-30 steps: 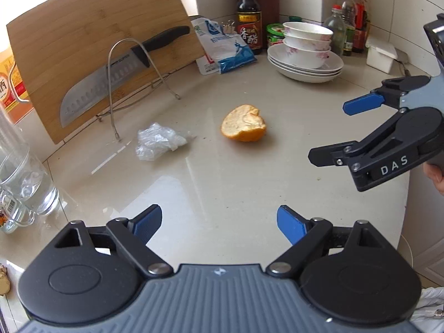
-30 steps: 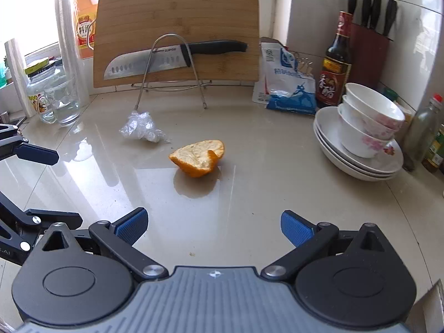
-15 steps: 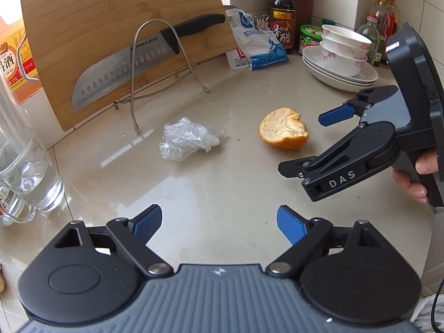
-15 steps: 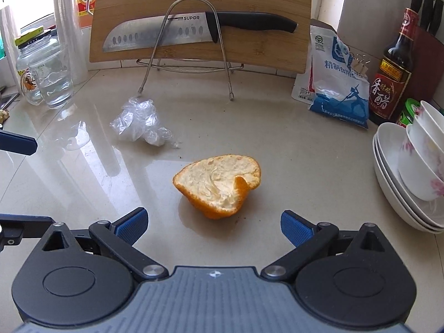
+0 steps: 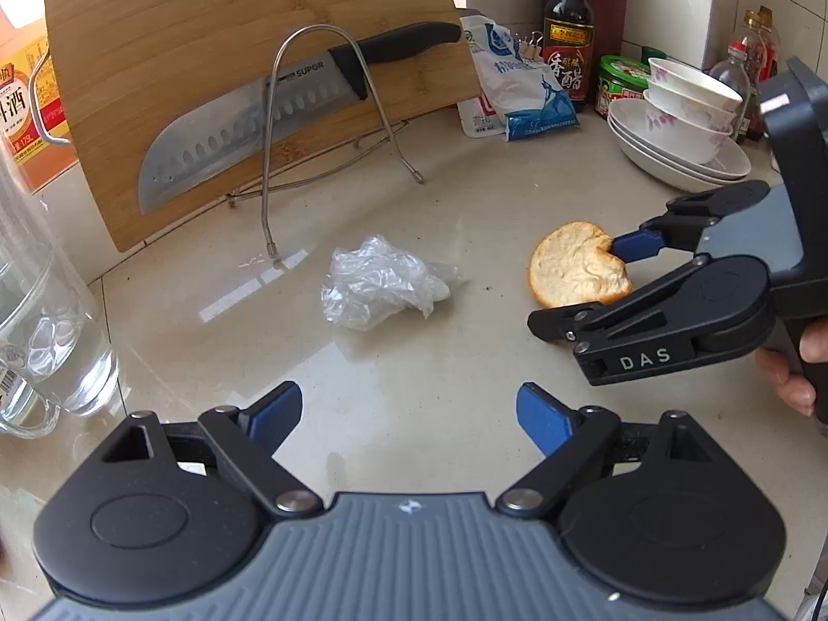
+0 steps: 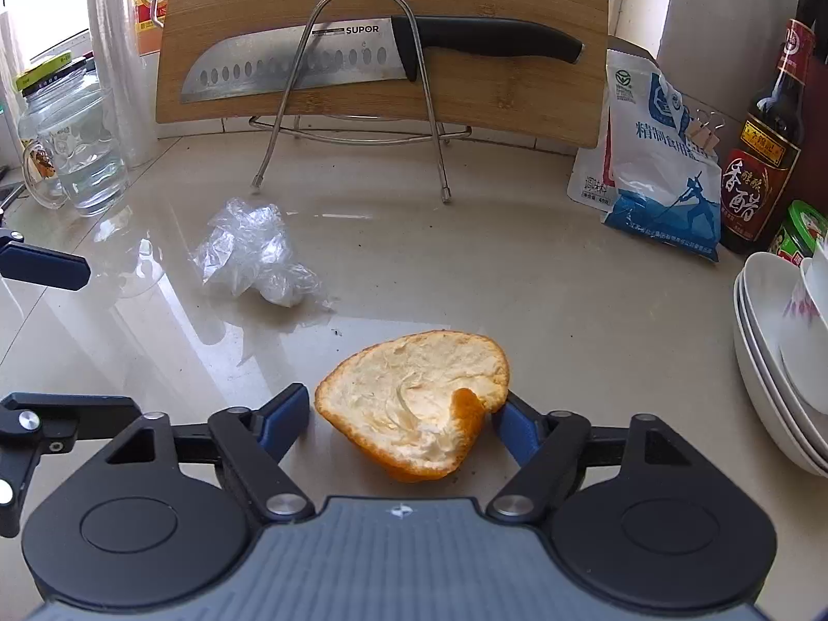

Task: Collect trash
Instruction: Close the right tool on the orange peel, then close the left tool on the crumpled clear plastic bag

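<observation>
the right gripper (image 6: 398, 416) has its blue fingers (image 6: 282, 414) on either side of an orange peel (image 6: 414, 403), closing in; the right one looks to touch the rim, the left one sits just beside it, so nothing is clamped yet. the peel rests on the worktop (image 6: 517, 279), pith side up, near the middle. a good grip likely means squeezing gently on the rim so the soft peel doesn't buckle. the left gripper (image 5: 409, 411) hangs with fingers wide apart and empty, facing a crumpled plastic wrap (image 5: 383, 290) beside the peel.
</observation>
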Motion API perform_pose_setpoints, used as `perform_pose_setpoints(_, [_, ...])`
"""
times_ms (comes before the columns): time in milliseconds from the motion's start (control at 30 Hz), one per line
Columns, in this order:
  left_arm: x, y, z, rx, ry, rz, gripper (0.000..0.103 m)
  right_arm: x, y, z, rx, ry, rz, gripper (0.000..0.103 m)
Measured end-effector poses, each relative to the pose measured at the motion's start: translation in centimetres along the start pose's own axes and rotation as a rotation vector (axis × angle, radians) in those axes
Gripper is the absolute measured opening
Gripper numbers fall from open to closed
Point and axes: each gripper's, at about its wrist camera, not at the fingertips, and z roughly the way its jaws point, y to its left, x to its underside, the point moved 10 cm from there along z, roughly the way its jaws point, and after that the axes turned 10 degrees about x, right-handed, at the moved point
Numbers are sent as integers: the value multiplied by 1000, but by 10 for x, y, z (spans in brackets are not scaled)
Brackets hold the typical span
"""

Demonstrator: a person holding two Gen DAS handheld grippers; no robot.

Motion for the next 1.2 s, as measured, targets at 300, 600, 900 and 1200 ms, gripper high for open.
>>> perform_pose_setpoints(300, [-22,14,25,-6,-32,-42,90,1,-4,-13,-8,-10,32,65])
perform_pose_setpoints(600, [-48,31,54,-42,-42,-70,90,8,-8,-19,-3,-4,48,65])
perform_pose_setpoints(900, [-54,31,72,2,-33,-86,70,11,-9,-26,8,-8,61,65])
perform_pose_setpoints(1200, [-55,29,70,15,-41,-72,45,13,-10,-33,27,-13,72,65])
